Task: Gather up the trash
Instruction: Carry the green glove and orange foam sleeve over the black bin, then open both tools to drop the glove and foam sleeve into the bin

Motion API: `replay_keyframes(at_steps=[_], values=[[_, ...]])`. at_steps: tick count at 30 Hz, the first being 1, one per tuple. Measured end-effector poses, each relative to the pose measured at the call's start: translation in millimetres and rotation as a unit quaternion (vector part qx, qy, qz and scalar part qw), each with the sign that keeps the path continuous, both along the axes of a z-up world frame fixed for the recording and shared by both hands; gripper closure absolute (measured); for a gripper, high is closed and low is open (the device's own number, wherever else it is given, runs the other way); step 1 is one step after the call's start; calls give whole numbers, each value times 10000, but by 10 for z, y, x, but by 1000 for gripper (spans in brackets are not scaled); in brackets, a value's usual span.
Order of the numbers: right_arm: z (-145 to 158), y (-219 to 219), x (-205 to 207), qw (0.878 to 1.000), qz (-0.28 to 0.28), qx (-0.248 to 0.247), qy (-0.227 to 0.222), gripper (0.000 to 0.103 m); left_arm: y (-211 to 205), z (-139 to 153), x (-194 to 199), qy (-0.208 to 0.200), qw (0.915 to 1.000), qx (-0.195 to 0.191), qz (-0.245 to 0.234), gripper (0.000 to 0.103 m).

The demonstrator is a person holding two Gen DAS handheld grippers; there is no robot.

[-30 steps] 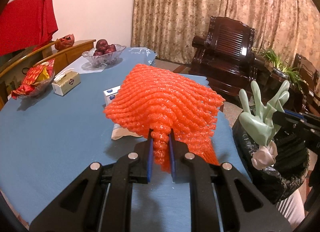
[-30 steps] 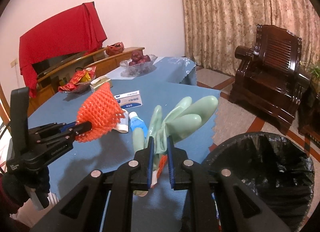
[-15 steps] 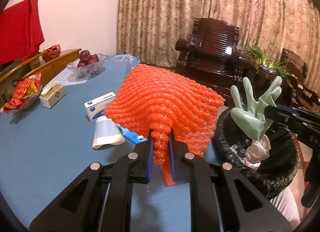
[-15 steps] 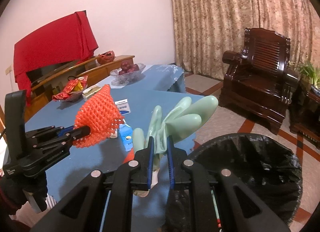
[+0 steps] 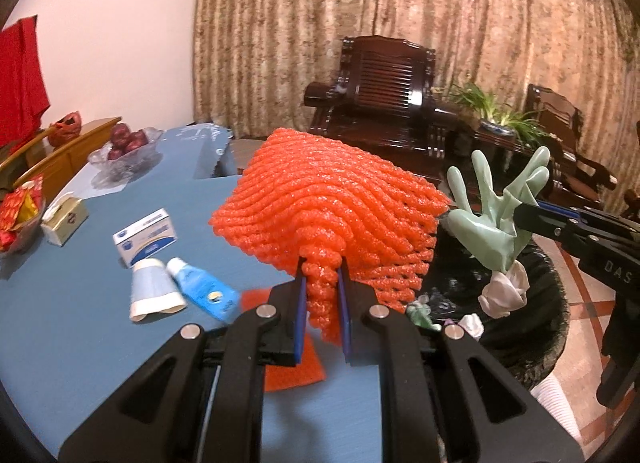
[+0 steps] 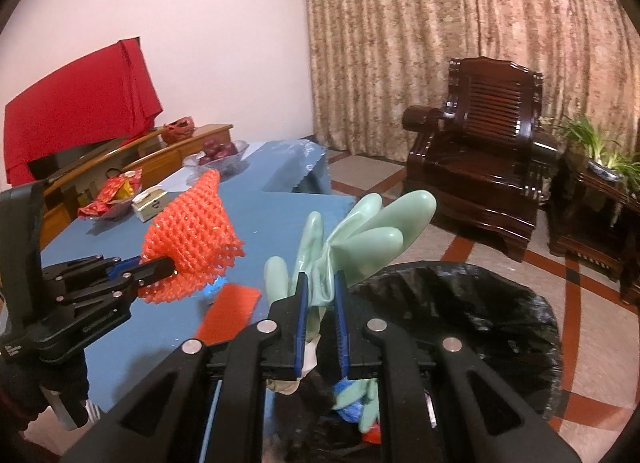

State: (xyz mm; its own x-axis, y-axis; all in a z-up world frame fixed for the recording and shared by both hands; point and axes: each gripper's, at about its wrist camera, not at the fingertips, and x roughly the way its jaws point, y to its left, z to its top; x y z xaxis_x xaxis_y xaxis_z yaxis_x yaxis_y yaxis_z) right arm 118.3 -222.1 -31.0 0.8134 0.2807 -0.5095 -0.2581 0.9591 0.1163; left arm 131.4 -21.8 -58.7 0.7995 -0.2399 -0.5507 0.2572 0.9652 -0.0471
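Left wrist view
Left gripper (image 5: pixel 322 283): lower centre of the frame, fingers clamped on a bunched corner of the orange foam fruit net (image 5: pixel 332 215), which fans out above them.
Right gripper (image 5: pixel 532 217): enters from the right edge, fingers pinched on the pale green rubber glove (image 5: pixel 486 219), held over the bin.
Black-lined trash bin (image 5: pixel 532 343): lower right, just off the bench edge; white crumpled tissue and other scraps already lie inside.
Blue-clothed bench (image 5: pixel 80 323): a white paper cup (image 5: pixel 154 295), a blue tube (image 5: pixel 204 293), a white-and-blue carton (image 5: pixel 145 237) and a flat orange foam piece (image 5: pixel 292 371) lie on it.

Right wrist view
Right gripper (image 6: pixel 322 295): lower centre, fingers shut on the glove's cuff (image 6: pixel 320 275); its fingers stand up above the bin's near rim.
Left gripper (image 6: pixel 170 263): left of frame, net (image 6: pixel 192 231) held clear above the bench (image 6: pixel 272 231).
Bin (image 6: pixel 500 327): lower right, mouth open.

Judgement
Step in hand: carrying both pieces to the bin; neither is let go yet.
Next move: the glove looks ready to drop once the fingers part; the net appears to need bringing fully over the bin mouth first.
Left to do: several bench items look like they remain to be collected.
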Motion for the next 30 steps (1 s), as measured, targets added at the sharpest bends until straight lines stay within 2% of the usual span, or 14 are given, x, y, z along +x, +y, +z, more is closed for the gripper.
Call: replay_keyframes(at_steps=[15,30], values=[[-23,-595,-76,9975,-705,-55,-29,90,-681,-80,138,17,9976,37,-695,91],[-213,-1023,-48,9926,-1201,-42,188,90,-1263,-286,339,193,9924,67,-1212,91]])
